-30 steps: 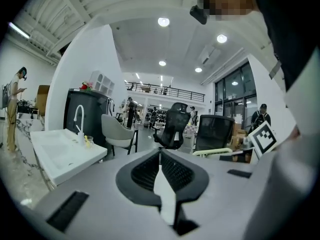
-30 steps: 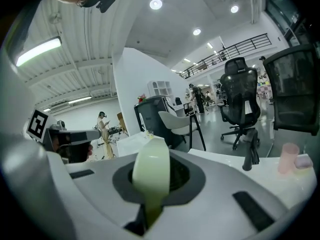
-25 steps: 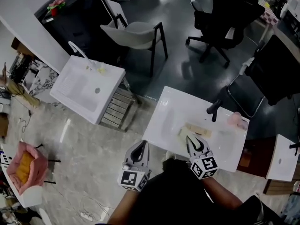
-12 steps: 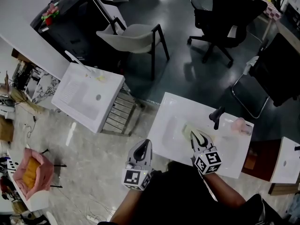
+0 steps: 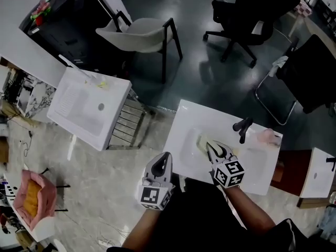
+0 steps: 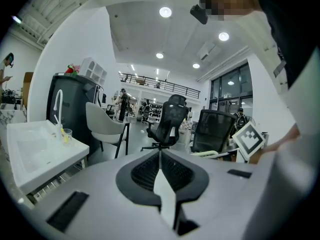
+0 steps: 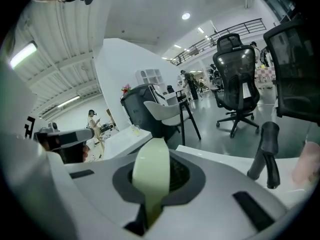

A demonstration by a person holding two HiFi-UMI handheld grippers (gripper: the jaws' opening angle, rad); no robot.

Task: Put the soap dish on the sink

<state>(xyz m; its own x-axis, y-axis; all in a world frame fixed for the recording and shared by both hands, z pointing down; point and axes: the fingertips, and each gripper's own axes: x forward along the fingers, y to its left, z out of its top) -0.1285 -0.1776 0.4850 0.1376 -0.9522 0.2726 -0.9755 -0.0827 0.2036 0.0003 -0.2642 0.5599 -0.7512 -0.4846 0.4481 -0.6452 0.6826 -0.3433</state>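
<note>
A pale green soap dish (image 5: 202, 142) is clamped edge-on in my right gripper (image 5: 212, 147), which is shut on it. It hangs over the left part of the basin of the near white sink (image 5: 262, 167), left of the black faucet (image 5: 242, 126). In the right gripper view the soap dish (image 7: 150, 176) stands between the jaws, with the faucet (image 7: 266, 154) to its right. My left gripper (image 5: 166, 157) hovers by the sink's near left corner, jaws shut and empty. In the left gripper view its jaws (image 6: 161, 156) meet with nothing between them.
A pink object (image 5: 268, 136) lies on the sink's far right corner. A second white sink (image 5: 68, 109) with a faucet stands to the left. A grey chair (image 5: 137, 34) and black office chairs (image 5: 247, 9) stand beyond on the dark floor.
My right gripper has carried the soap dish a little left and lower over the near sink. My left gripper has moved forward toward the sink's near left corner.
</note>
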